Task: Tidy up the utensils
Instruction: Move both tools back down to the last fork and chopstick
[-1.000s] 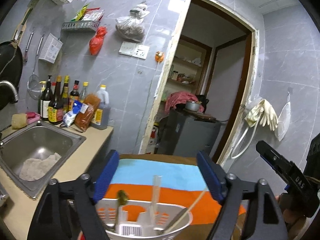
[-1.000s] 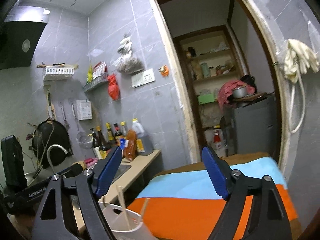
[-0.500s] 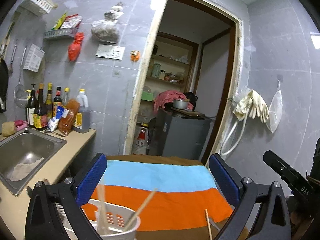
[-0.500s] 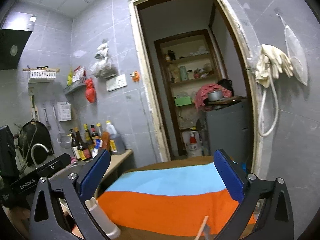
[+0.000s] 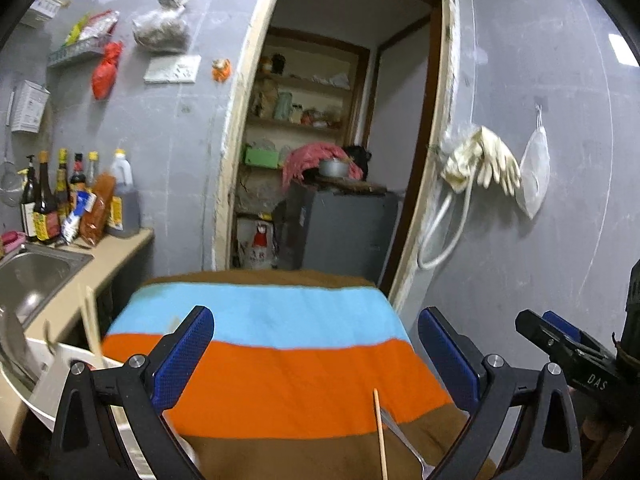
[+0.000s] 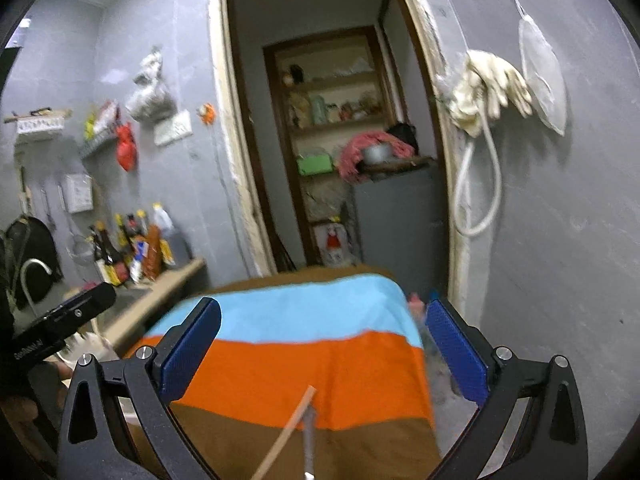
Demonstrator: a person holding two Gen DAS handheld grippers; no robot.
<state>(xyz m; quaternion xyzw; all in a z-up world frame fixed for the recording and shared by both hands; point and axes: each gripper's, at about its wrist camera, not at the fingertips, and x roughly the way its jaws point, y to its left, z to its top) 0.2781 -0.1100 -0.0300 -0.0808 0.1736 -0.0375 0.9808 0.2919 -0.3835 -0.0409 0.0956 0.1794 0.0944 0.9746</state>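
Both claws (image 5: 316, 354) wider than before, empty

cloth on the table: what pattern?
Striped cloth: broad bands of brown, light blue, orange, brown. Clearest in the left wrist view.

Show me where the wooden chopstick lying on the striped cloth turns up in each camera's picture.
Left wrist view: chopstick near the bottom edge, right of centre, on the brown stripe.
Right wrist view: chopstick bottom centre, slanting up to the orange stripe.
Shared landmark: the pale rubber gloves hanging right of the doorway.
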